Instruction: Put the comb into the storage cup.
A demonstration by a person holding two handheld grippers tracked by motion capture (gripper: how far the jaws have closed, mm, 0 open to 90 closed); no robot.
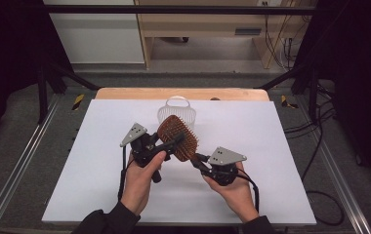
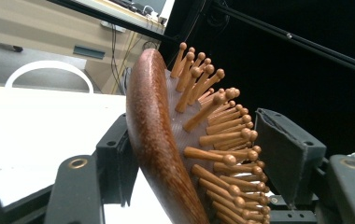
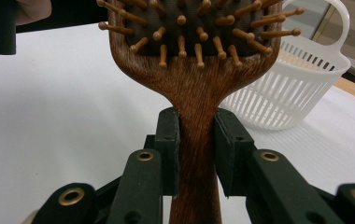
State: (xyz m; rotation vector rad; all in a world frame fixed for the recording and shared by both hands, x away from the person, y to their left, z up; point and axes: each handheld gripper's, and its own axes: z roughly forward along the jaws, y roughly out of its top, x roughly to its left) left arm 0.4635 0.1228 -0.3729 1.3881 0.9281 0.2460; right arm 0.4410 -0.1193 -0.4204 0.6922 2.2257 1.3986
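The wooden hairbrush point(image 1: 177, 138) is held up over the white table point(image 1: 100, 185), bristle pins showing. Nearest the person, the right gripper point(image 1: 200, 162) clamps both jaws against the brush's handle point(image 3: 195, 140). The left gripper point(image 1: 171, 142) straddles the brush head point(image 2: 159, 144), its jaws spread, one behind the wooden back and one facing the pins point(image 2: 213, 140) with a gap. Beyond the brush, a white slatted basket point(image 1: 176, 111) stands near the table's far edge.

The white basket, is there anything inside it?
Cannot tell. The white basket stands upright at the table's far edge, but the wooden hairbrush, held up by both grippers, hides part of it.
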